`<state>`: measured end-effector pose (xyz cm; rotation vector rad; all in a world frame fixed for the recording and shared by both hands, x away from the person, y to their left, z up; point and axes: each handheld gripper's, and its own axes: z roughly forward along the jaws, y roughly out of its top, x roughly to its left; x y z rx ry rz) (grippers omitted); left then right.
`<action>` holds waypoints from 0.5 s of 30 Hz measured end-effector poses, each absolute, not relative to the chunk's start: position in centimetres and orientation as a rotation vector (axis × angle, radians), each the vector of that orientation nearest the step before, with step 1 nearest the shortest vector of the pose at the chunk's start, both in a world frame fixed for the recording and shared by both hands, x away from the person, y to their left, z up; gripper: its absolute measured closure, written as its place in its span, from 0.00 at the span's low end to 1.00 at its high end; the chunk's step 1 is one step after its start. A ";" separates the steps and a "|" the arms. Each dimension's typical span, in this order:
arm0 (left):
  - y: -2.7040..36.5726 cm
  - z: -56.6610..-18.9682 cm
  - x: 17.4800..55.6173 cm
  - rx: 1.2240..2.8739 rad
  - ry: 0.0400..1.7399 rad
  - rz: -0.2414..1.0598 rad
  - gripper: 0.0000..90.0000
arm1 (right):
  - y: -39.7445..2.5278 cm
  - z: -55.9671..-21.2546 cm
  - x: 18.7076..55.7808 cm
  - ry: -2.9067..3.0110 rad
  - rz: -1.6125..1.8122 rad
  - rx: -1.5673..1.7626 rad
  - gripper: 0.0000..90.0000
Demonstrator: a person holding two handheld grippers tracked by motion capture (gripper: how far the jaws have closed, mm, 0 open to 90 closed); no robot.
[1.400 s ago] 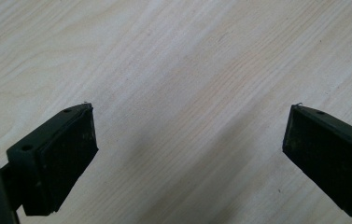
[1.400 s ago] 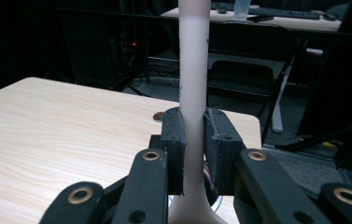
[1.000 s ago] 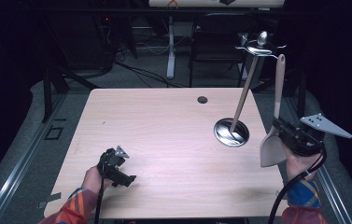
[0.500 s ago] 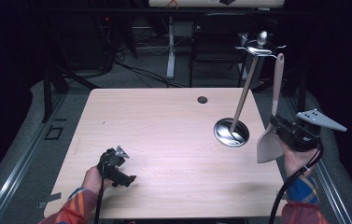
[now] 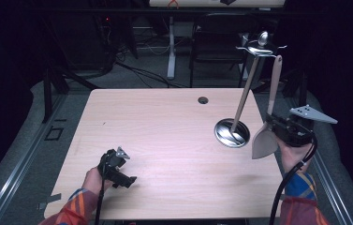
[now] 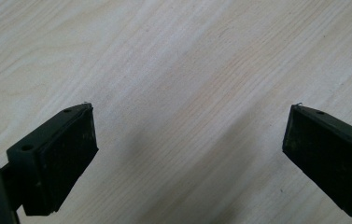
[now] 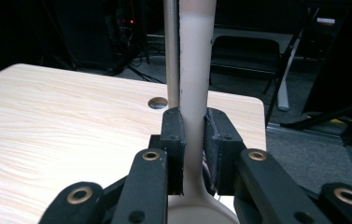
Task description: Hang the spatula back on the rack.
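If I tilt my right gripper, the spatula could swing into the stand just beyond it and slip. Its handle stands upright, pinched between my closed right fingers (blade hanging below them). My left gripper gapes wide, empty, over the surface.

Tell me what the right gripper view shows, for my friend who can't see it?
The right tool is shut on the pale handle of a spatula, held upright. Just behind it rises a metal pole, over a light wooden table with a small round hole and a dark room beyond.
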<state>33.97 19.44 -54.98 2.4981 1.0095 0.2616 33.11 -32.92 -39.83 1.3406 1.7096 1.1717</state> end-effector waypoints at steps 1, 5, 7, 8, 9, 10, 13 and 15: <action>19.4 -55.0 34.0 2.499 1.009 0.263 0.03 | -32.9 -39.8 33.1 1.710 1.172 1.341 0.88; 19.5 -55.0 34.0 2.499 1.012 0.261 0.03 | -32.7 -40.0 33.9 1.715 1.151 1.347 0.88; 19.5 -55.0 34.0 2.502 1.014 0.262 0.03 | -32.6 -40.0 34.3 1.714 1.139 1.352 0.87; 19.4 -55.0 34.0 2.500 1.013 0.262 0.03 | -32.4 -40.0 34.6 1.717 1.129 1.356 0.87; 19.4 -55.0 34.0 2.500 1.013 0.262 0.03 | -32.4 -40.0 34.6 1.717 1.129 1.356 0.87; 19.4 -55.1 34.0 2.499 1.013 0.264 0.03 | -32.3 -40.1 35.0 1.717 1.121 1.363 0.87; 19.5 -55.1 34.0 2.504 1.014 0.260 0.03 | -32.2 -40.1 35.3 1.716 1.116 1.368 0.87; 19.5 -55.1 34.0 2.502 1.015 0.262 0.03 | -32.1 -40.1 35.5 1.717 1.112 1.375 0.87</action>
